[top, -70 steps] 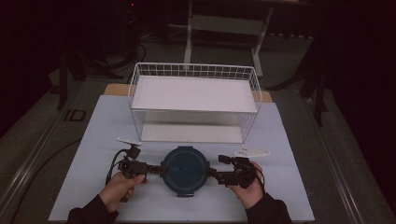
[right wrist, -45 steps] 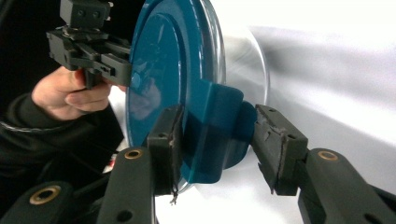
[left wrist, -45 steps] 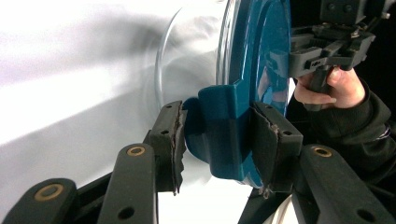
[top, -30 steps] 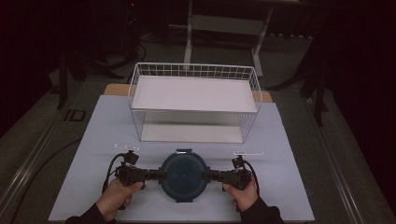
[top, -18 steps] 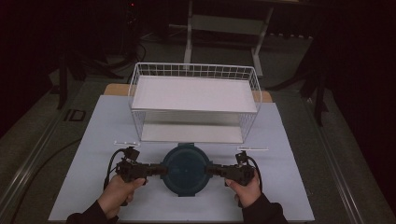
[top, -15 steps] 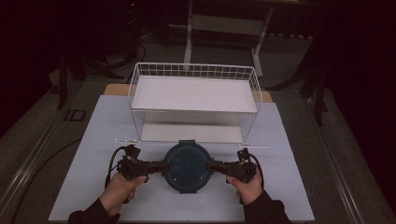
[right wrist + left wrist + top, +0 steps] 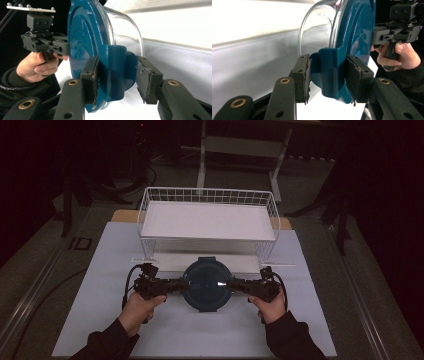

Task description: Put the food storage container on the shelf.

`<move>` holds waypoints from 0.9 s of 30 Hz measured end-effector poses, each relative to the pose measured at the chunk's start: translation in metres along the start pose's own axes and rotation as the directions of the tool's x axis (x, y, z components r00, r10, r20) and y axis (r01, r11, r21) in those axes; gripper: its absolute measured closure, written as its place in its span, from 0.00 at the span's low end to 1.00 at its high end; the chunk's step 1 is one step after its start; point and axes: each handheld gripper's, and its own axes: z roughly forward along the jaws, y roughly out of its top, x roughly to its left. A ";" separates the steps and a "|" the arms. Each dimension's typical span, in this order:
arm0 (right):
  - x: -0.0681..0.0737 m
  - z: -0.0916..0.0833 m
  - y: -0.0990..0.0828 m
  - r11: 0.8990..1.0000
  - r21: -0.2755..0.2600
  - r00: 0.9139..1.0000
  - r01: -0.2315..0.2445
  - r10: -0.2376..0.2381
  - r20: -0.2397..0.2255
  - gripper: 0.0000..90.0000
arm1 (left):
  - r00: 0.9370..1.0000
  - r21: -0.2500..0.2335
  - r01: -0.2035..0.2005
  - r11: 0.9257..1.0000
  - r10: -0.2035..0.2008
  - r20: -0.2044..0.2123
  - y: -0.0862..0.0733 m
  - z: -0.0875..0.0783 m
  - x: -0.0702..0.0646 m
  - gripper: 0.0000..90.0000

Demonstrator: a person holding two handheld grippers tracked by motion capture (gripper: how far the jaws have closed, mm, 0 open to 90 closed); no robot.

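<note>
Nearest the person, at six o'clock on the bench (image 7: 100, 320), two hands hold the tools. The left claw (image 7: 176, 285) closes its jaws on the side latch tab at nine o'clock of the round clear glass container with a teal plastic lid (image 7: 207, 284); in the left gripper view the pads (image 7: 302, 78) press that teal tab from both sides. The right claw (image 7: 237, 285) grips the matching tab at three o'clock, and in the right gripper view its left pad (image 7: 90, 79) bears on the tab while the right pad sits at the tab's far face, touching or just off it.

The container sits at the centre of the white bench cover, carried between both claws; I cannot tell whether its base rests on the cover or is just off it. The step in hand looks like a two-handed carry toward twelve o'clock. The next move likely calls for a level, even lift with both grips firm, since an uneven pull could tip the bowl.

Beyond it, at twelve o'clock, stands a white wire basket shelf with a flat white top (image 7: 207, 220). Its front rail and legs stand just beyond the container and in the way, so the lift must clear the rim.
</note>
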 end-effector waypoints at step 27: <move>-0.057 0.019 0.024 0.998 -0.053 0.992 0.029 -0.022 0.121 0.61 | 0.998 -0.068 -0.050 0.996 0.048 -0.033 0.029 0.053 0.045 0.63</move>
